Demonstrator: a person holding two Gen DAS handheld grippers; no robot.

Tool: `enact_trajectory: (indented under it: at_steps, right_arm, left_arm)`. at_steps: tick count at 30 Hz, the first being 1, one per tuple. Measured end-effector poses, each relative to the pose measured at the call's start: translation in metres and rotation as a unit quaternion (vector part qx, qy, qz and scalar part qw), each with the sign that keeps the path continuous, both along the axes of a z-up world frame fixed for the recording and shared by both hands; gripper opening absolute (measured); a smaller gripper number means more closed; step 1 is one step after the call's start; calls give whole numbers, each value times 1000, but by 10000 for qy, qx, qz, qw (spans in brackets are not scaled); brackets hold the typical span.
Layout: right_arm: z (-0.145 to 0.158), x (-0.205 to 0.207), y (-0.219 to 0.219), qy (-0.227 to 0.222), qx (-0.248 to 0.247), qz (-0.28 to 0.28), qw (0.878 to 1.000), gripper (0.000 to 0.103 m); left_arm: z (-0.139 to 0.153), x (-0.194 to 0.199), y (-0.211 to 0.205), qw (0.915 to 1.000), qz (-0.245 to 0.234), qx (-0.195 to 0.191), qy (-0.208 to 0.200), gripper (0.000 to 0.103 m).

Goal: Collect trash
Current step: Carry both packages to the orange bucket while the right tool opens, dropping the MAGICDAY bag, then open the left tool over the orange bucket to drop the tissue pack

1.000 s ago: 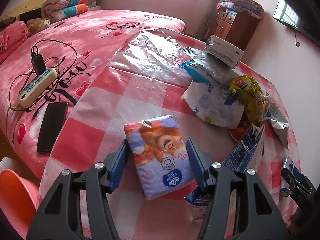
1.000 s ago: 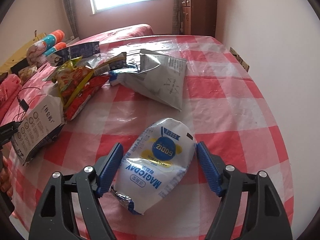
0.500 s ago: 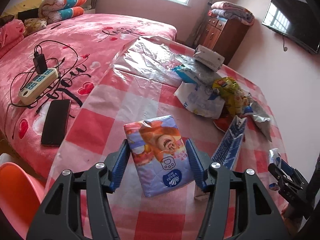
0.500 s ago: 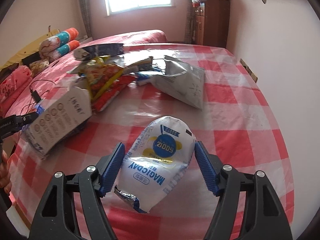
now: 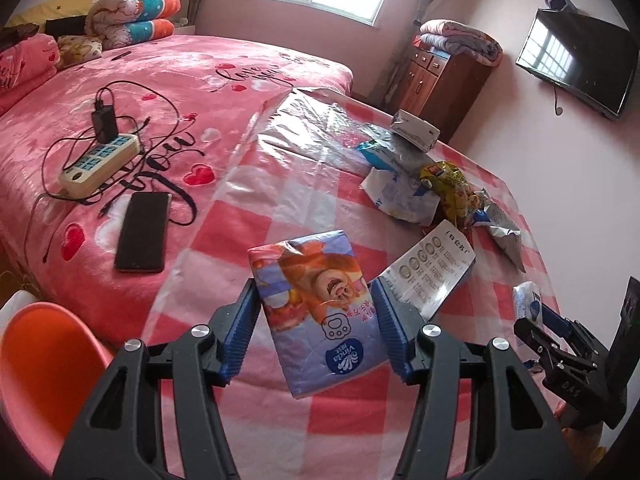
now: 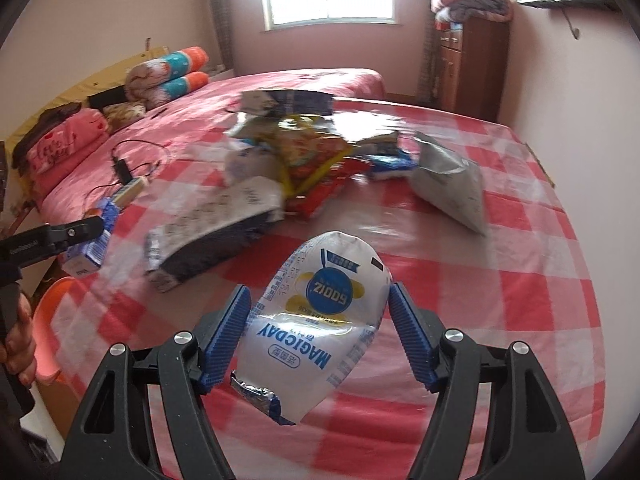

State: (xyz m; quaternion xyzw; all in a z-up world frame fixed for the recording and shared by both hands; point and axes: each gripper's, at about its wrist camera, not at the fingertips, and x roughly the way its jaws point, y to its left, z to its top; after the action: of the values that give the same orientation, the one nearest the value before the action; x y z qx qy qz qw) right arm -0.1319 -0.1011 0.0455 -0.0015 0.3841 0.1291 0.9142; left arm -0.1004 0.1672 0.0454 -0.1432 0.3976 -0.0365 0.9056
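Observation:
My left gripper (image 5: 316, 326) is shut on a purple tissue pack (image 5: 316, 312) with a cartoon face and holds it above the red-checked table (image 5: 248, 236). My right gripper (image 6: 320, 336) is shut on a white MAGICDAY snack bag (image 6: 320, 328), also lifted off the table. A heap of wrappers (image 5: 436, 192) lies at the table's far right; it also shows in the right wrist view (image 6: 304, 156). The right gripper shows at the left view's right edge (image 5: 556, 336); the left gripper shows at the right view's left edge (image 6: 76, 236).
A pink bed (image 5: 132, 92) left of the table carries a power strip (image 5: 100, 160) with cables and a black phone (image 5: 142, 232). An orange chair (image 5: 36, 364) stands at the table's near left. A wooden cabinet (image 5: 444, 68) and a wall TV (image 5: 576, 62) are behind.
Both grippers have risen and pulled back with their items, so the table and wrapper heap look farther away. A white printed bag near the heap has shifted.

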Motion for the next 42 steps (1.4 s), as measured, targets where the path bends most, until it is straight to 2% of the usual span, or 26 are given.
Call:
enact_trajectory:
  at_steps: [9, 15, 20, 26, 36, 39, 40, 41, 42]
  right_arm:
    - [13, -15, 67, 5, 170, 910, 9957, 71]
    - [19, -29, 137, 16, 116, 1807, 9835, 71]
    - [17, -38, 196, 118, 77, 2519, 9676, 71]
    - [8, -47, 267, 193, -69, 3257, 9453, 71]
    - [-32, -60, 354, 535, -293, 4163, 9072, 72]
    - [-45, -59, 368, 728, -301, 4248, 9018, 76]
    - [-48, -58, 370, 822, -234, 4247, 9013, 83]
    - [-49, -58, 369, 833, -202, 4199, 9035, 88]
    - [-49, -57, 366, 838, -137, 4131, 9067, 89]
  left_arm:
    - [-5, -31, 43, 9993, 379, -7, 52, 58]
    - [-15, -58, 91, 9961, 875, 18, 147, 58]
    - [-30, -84, 138, 9895, 1406, 119, 304, 58]
    - [-54, -109, 190, 9780, 2006, 26, 568, 58]
    - [-91, -132, 240, 9634, 2531, -182, 861, 59]
    - [-101, -133, 247, 9610, 2594, -181, 945, 60]
    - [-103, -135, 247, 9602, 2612, -167, 973, 61]
    - [-106, -134, 249, 9595, 2622, -159, 1013, 62]
    - [-109, -135, 251, 9586, 2639, -141, 1065, 67]
